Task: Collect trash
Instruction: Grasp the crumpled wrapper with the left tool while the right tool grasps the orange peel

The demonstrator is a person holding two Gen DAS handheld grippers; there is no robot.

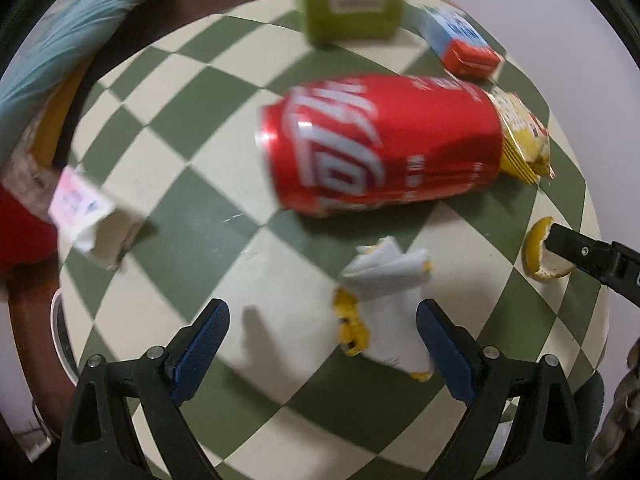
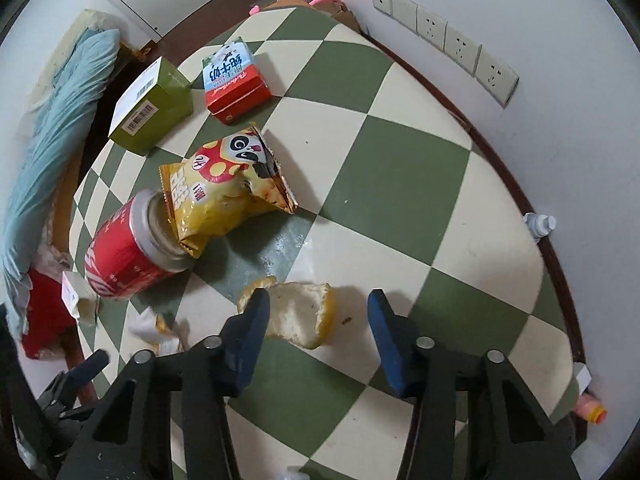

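Note:
On a green and cream checkered table [image 1: 224,208] lie a red cola can [image 1: 380,144] on its side, a yellow snack bag [image 2: 228,184] at its mouth, a crumpled white tissue with yellow bits [image 1: 384,304] and a yellow fruit peel [image 2: 300,312]. My left gripper [image 1: 322,320] is open, with the tissue between its fingers near the right one. My right gripper [image 2: 318,306] is open just above the peel; its tip also shows at the peel in the left wrist view [image 1: 560,240]. The can [image 2: 128,248] lies left of the right gripper.
A green box [image 2: 152,108] and a red and blue milk carton [image 2: 236,80] stand at the far side. A small torn white carton [image 1: 88,216] lies at the left table edge. A blue cushion [image 2: 52,136] lies beyond that edge. A wall with sockets [image 2: 448,36] borders the right.

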